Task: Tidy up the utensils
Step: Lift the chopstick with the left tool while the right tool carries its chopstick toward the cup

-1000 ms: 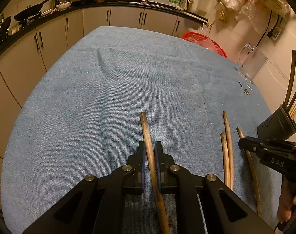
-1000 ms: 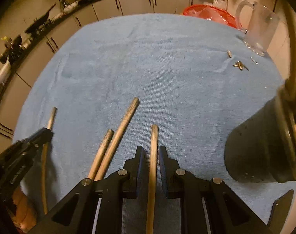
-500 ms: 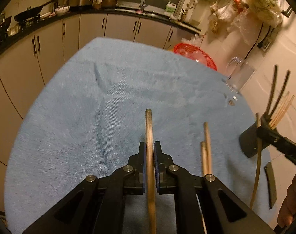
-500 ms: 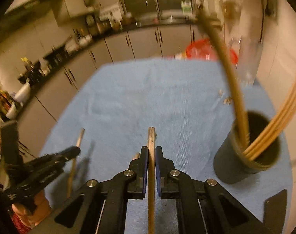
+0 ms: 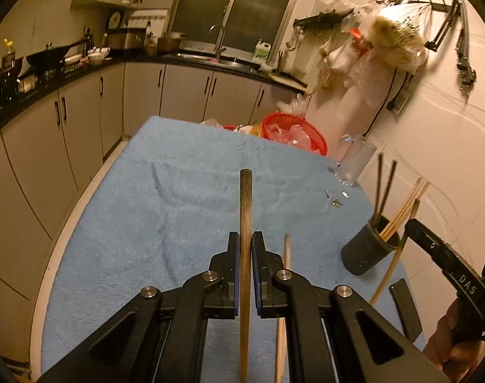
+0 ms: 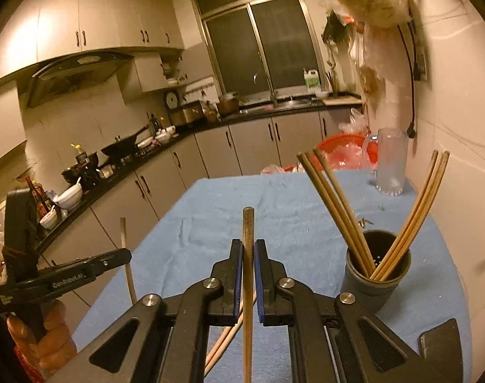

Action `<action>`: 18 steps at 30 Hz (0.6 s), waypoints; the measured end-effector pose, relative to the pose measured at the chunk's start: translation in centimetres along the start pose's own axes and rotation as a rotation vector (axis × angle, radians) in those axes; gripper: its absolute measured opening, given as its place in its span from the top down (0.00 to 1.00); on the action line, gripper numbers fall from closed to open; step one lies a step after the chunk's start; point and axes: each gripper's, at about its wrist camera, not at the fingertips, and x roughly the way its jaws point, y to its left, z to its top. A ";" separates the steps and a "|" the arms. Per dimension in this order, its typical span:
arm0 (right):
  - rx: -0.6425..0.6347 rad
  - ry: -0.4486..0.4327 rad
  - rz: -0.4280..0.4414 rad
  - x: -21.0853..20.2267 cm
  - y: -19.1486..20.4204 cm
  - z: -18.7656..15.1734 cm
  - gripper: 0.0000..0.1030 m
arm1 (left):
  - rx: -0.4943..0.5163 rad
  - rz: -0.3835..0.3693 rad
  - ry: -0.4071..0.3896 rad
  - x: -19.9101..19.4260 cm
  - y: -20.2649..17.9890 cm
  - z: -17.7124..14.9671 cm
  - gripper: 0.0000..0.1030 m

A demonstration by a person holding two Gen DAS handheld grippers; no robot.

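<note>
You are partway through: the dark holder (image 6: 378,265), at about two o'clock from your right gripper (image 6: 249,274) on the blue cloth (image 6: 290,220), already has several chopsticks (image 6: 335,210) standing in it, leaning out both ways. Your right gripper is clamped tight on one chopstick (image 6: 248,239), held clear of the cloth. Your left gripper (image 5: 245,268) is likewise closed on a darker chopstick (image 5: 245,210), pointing toward twelve o'clock. At least one loose stick (image 5: 285,271) lies on the cloth just at its one o'clock side. Judging from this, both held sticks and the loose ones are not yet in the holder.
</note>
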 end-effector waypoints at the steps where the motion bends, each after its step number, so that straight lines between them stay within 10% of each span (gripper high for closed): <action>1: -0.002 -0.010 0.004 -0.6 -0.1 0.0 0.93 | 0.004 -0.002 -0.005 -0.2 -0.1 0.1 0.93; 18: 0.035 -0.090 0.021 -3.1 -1.6 0.1 0.93 | 0.068 0.006 -0.050 -2.5 -2.4 0.2 0.93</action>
